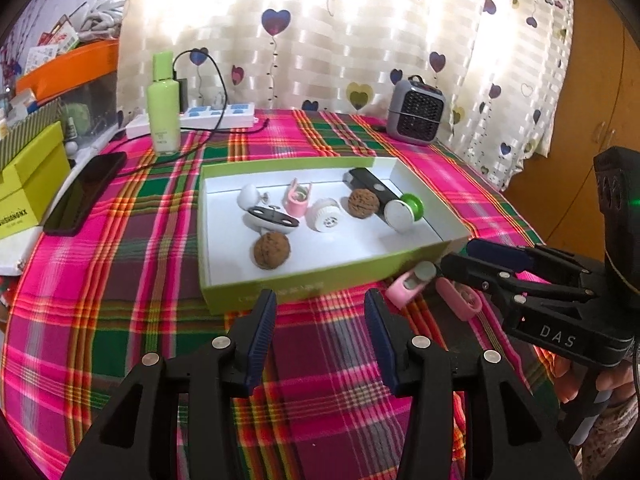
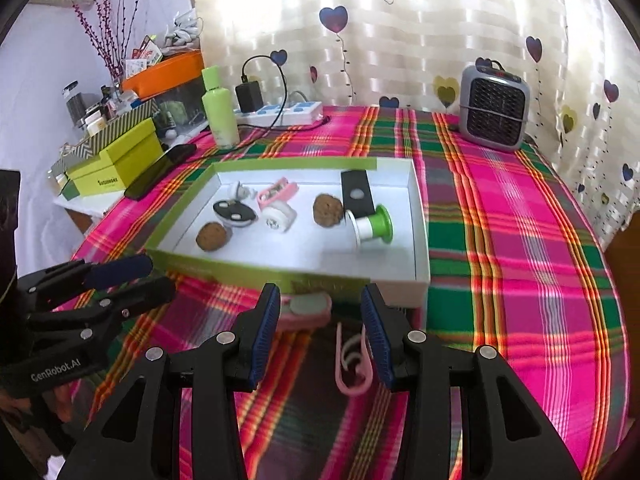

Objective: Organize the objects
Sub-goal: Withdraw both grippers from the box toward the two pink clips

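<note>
A green-walled box (image 1: 304, 280) (image 2: 420, 216) with a white inside sits on the plaid tablecloth. It holds two walnuts (image 1: 271, 250) (image 2: 328, 209), a green-and-white spool (image 1: 404, 212) (image 2: 372, 226), a black flat piece (image 1: 370, 184), a white wheel (image 1: 326, 214), a pink clip (image 1: 298, 198) and a black-and-white part (image 1: 272, 216). Outside its front wall lie a pink sharpener-like piece (image 1: 410, 284) (image 2: 306, 308) and a pink clip (image 1: 460, 300) (image 2: 352, 360). My left gripper (image 1: 320, 332) (image 2: 132, 276) is open and empty. My right gripper (image 2: 320, 332) (image 1: 476, 258) is open, over the two pink pieces.
A green bottle (image 1: 163, 108), a power strip with a charger (image 1: 218, 114), a black phone (image 1: 86, 192) and stacked boxes (image 1: 32, 176) stand at the left. A small grey heater (image 1: 416, 112) (image 2: 494, 106) stands at the back, before a heart-print curtain.
</note>
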